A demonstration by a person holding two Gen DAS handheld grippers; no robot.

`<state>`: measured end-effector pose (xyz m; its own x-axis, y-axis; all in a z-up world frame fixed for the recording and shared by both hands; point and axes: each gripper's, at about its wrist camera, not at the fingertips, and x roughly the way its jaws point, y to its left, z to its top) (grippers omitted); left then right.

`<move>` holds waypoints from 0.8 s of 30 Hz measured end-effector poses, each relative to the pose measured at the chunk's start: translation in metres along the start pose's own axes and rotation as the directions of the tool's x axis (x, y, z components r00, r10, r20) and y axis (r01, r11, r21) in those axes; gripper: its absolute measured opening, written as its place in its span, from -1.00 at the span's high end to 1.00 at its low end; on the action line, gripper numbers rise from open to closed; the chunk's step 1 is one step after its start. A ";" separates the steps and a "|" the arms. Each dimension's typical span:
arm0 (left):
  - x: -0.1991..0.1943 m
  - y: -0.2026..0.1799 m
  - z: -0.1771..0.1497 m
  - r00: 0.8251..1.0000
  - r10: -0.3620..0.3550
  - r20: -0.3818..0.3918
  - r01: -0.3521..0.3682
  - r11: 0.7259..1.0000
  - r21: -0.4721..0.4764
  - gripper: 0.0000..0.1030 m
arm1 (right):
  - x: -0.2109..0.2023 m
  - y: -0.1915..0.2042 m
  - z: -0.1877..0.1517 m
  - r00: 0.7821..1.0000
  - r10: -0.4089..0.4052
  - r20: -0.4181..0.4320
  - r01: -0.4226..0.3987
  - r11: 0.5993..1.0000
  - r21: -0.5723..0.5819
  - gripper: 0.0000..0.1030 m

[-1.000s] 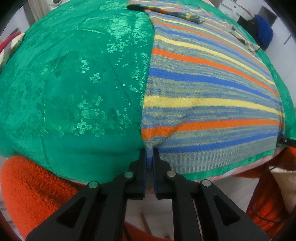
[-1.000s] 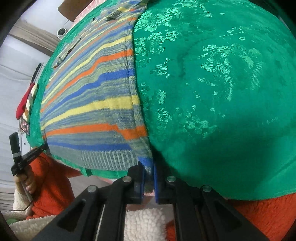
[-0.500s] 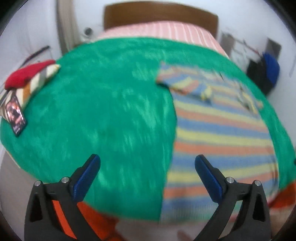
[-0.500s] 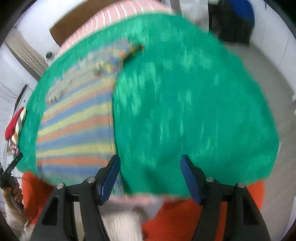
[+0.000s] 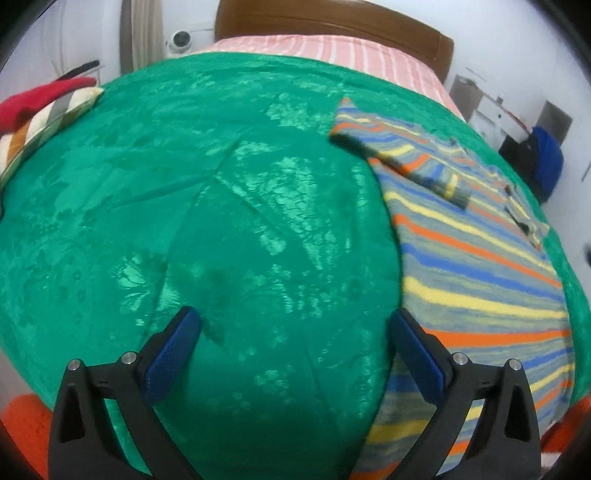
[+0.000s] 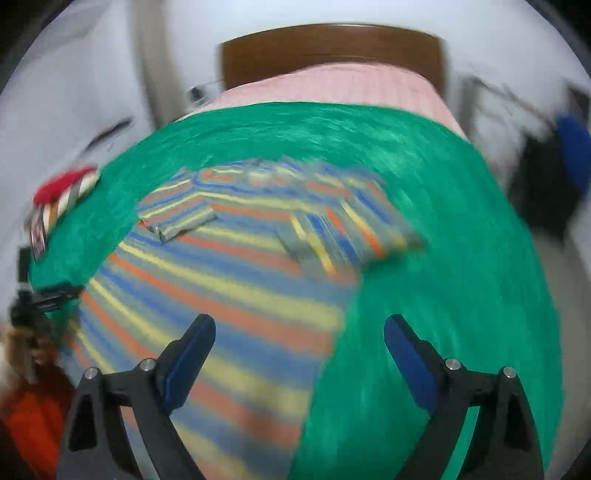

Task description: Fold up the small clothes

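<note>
A striped sweater (image 5: 480, 273) in blue, orange, yellow and grey lies flat on a green bedspread (image 5: 207, 206), both sleeves folded in over its chest. In the right wrist view the sweater (image 6: 229, 280) fills the left and middle, blurred by motion. My left gripper (image 5: 295, 336) is open and empty above the bedspread, with the sweater's left edge by its right finger. My right gripper (image 6: 299, 339) is open and empty above the sweater's lower right edge.
A folded pile with a red item on top (image 5: 40, 110) sits at the bedspread's far left. The brown headboard (image 5: 332, 29) and pink striped sheet (image 5: 332, 51) lie beyond. Orange fleece (image 5: 22, 424) shows at the near edge. A dark bag (image 5: 543, 158) stands at the right.
Both grippers were shut on the sweater's hem corners a second ago. They have let go, opened wide and lifted back from the bed edge; the right view still swings.
</note>
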<state>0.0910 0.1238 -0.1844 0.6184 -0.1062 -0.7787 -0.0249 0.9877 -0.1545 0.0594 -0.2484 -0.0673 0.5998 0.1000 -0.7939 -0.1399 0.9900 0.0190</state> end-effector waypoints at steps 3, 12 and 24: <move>0.002 0.002 -0.003 1.000 0.028 0.004 -0.028 1.000 0.007 -0.99 | 0.062 0.011 0.040 0.997 -0.014 -0.074 0.006 0.995 -0.104 -0.74; -0.005 0.011 -0.010 0.999 0.041 0.001 -0.041 0.999 -0.017 -0.99 | 0.092 -0.092 0.055 0.978 -0.143 -0.151 0.157 0.984 0.088 0.91; -0.003 0.007 -0.012 0.998 0.067 0.013 -0.067 0.998 -0.009 -0.99 | 0.031 -0.287 -0.032 0.901 -0.328 -0.282 0.432 0.729 0.531 0.92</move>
<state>0.0797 0.1292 -0.1906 0.6252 -0.0383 -0.7795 -0.0731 0.9915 -0.1074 0.0929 -0.5327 -0.1166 0.3641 -0.2629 -0.8935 0.5757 0.8176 -0.0060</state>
